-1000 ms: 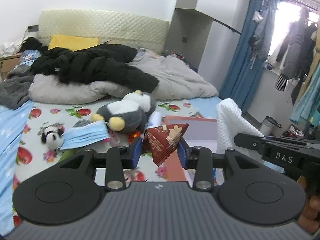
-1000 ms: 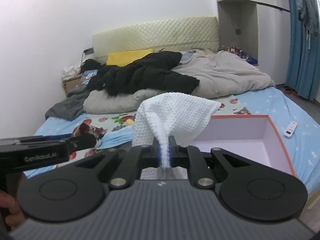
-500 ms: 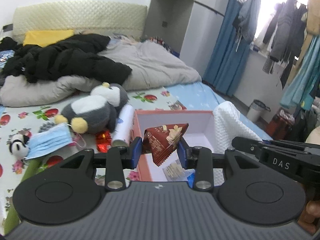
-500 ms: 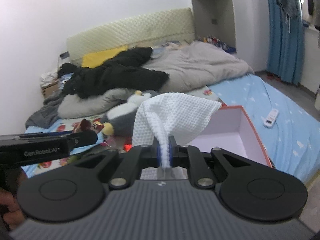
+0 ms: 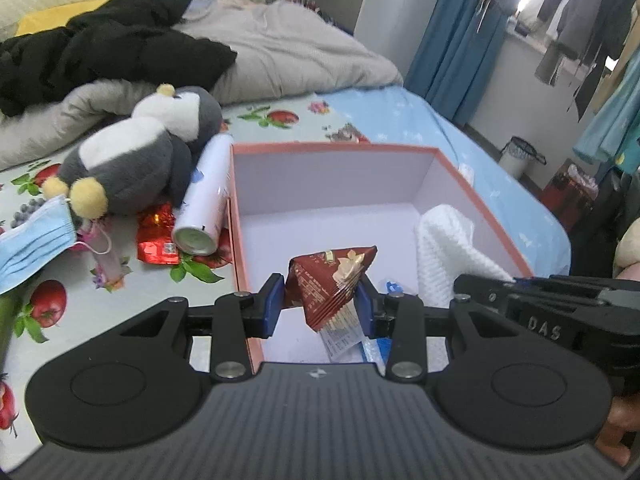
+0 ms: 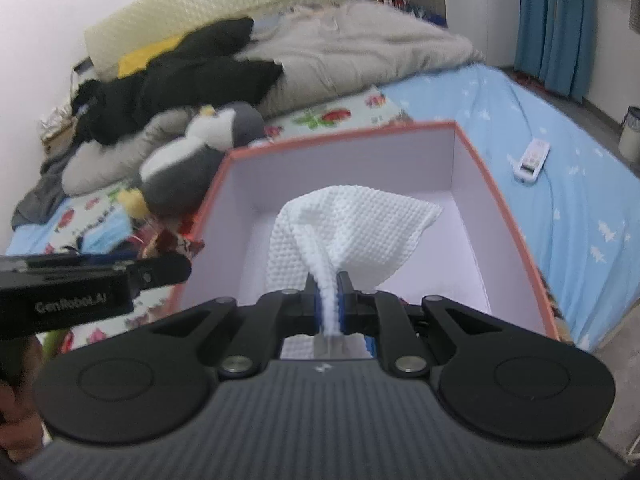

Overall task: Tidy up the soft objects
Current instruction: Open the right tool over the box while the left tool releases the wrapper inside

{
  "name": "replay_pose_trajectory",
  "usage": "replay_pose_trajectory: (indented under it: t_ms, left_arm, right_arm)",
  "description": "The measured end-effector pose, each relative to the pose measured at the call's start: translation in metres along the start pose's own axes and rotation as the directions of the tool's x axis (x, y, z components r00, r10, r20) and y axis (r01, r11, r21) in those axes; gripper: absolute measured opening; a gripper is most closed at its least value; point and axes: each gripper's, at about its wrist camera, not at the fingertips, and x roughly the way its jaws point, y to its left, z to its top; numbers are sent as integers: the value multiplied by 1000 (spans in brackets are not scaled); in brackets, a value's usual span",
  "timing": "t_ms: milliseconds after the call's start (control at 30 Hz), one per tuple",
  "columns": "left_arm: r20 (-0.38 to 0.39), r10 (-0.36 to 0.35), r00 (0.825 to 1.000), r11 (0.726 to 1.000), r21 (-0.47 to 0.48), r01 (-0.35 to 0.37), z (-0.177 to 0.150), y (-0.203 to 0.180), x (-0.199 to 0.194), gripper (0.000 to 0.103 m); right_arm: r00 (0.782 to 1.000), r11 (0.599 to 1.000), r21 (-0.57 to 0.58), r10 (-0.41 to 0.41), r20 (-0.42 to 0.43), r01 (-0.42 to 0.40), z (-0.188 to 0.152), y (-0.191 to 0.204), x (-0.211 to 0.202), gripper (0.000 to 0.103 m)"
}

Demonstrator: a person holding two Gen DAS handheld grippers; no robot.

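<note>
My left gripper (image 5: 321,300) is shut on a dark red snack packet (image 5: 330,280), held over the near part of an open pink-rimmed box (image 5: 332,148). My right gripper (image 6: 329,304) is shut on a white waffle cloth (image 6: 352,228), which hangs over the same box (image 6: 504,208); the cloth (image 5: 448,256) also shows at the right in the left wrist view. A few flat packets lie on the box floor below the red packet. A grey and white penguin plush (image 5: 136,160) lies left of the box.
Beside the box's left wall lie a white spray can (image 5: 206,196), a red foil wrapper (image 5: 156,236) and a blue face mask (image 5: 32,248). A grey duvet and black clothes (image 5: 100,52) are piled behind. A white remote (image 6: 532,158) rests on the blue sheet at right.
Both grippers have come forward and down over the box, which now fills the middle of both views. Each keeps its hold: red packet in the left, white cloth in the right.
</note>
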Motion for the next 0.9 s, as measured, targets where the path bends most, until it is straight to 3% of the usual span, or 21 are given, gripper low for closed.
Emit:
replay_pose_trajectory:
  t_ms: [367,467,500,533,900]
  left_arm:
    - [-69,-6,998,1000,6,6,11,8,51,44]
    - [-70,-3,998,1000,3,3,9,10,51,44]
    - [-72,-7,997,1000,-2,7,8,11,49,44]
    - [-71,-7,997,1000,-5,7,7,12,47,44]
    - [43,4,999,1000,6,-5,8,13,-25,44]
  right_arm:
    - [994,999,43,-7,-111,12,-2,-14,55,14]
    - [992,998,60,-11,-128,19,-1,-15,60,34]
    - [992,998,66,-11,-128,19,-1,-16,60,44]
    - [992,997,71,-8,-126,17,-1,-15,59,45]
    - [999,997,72,19,-35,-17,3,5,8,45]
